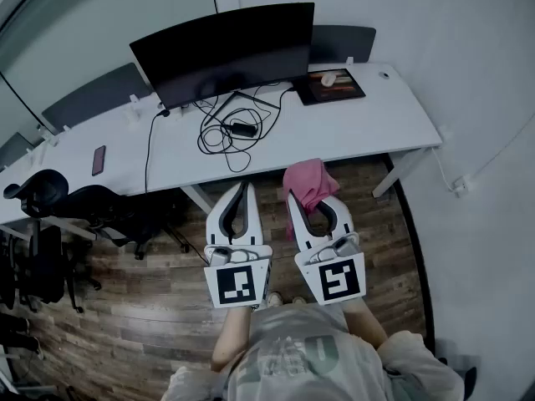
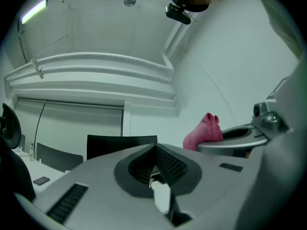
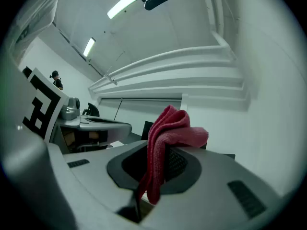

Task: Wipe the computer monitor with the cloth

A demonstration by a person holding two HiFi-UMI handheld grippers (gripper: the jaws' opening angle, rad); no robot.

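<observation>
White desk [image 1: 359,124] with dark monitor [image 1: 226,48]; right gripper [image 1: 313,203], fingers [image 1: 295,217] tight on pink cloth [image 1: 308,178]; left gripper [image 1: 244,189], fingers [image 1: 219,215] together.

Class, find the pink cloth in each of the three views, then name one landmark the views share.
Head view: pink cloth right of centre, at the right gripper's tip.
Left gripper view: cloth right of centre, poking up beside the right gripper.
Right gripper view: cloth at centre, clamped between the fingers.
Shared landmark: the black monitor, only a dark sliver in the right gripper view.
</observation>
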